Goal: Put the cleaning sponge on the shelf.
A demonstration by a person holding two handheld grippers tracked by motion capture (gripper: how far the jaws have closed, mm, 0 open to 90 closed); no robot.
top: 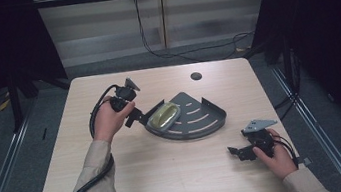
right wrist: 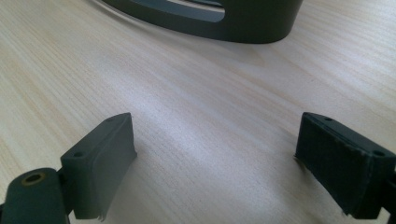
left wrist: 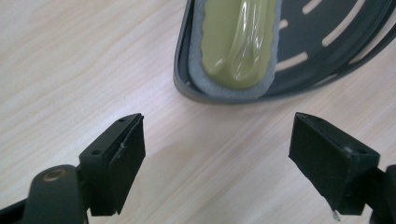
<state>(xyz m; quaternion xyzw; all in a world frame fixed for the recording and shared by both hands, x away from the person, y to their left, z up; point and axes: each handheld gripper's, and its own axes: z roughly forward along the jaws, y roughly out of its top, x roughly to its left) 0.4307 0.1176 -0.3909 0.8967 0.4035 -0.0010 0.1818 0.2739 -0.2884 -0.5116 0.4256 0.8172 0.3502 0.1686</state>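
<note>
**Sponge sits in the rack**

Pale wooden table (top: 170, 177) holds everything. Left gripper (left wrist: 217, 140) gapes, empty, near the yellow-green sponge (top: 164, 116) lying in the dark grey slotted corner rack (top: 202, 122). Right gripper (top: 239, 151) gapes, empty. Bumping might slide the rack.

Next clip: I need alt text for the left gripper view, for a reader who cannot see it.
Two open black jaws of the left tool frame bare wooden table, with nothing between them. Just beyond them lies a yellow-green sponge with a grey edge, wrapped in clear film, resting in the corner of a dark slotted tray.
</note>
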